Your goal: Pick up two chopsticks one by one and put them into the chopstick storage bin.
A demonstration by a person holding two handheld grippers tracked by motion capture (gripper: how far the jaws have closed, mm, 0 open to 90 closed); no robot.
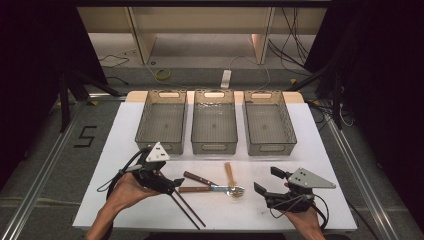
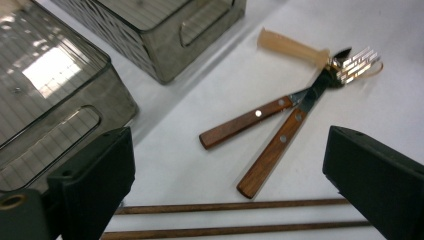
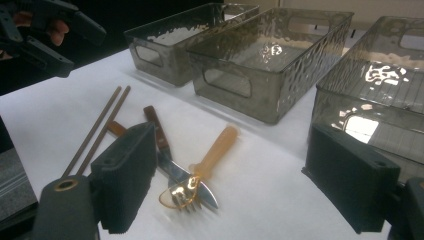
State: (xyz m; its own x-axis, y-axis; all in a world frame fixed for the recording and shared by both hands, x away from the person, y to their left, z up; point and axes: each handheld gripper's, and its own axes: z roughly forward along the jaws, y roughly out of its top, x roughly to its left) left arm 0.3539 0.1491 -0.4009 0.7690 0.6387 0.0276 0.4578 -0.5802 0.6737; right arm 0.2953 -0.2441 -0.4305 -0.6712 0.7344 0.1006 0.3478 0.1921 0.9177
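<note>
Three clear plastic bins [image 1: 161, 120] are sitting in a row on the table [image 1: 310, 165]. Two wooden-handled utensils [image 2: 260, 132] are lying crossed, one pale plastic spoon [image 3: 212, 155] is resting on them, and two dark chopsticks [image 1: 189, 208] are lying side by side.

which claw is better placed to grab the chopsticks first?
Probably left. The left claw hangs open right beside the chopsticks, which lie just ahead of its jaws in the left gripper view. The right claw, also open, sits beyond the cutlery pile.
</note>
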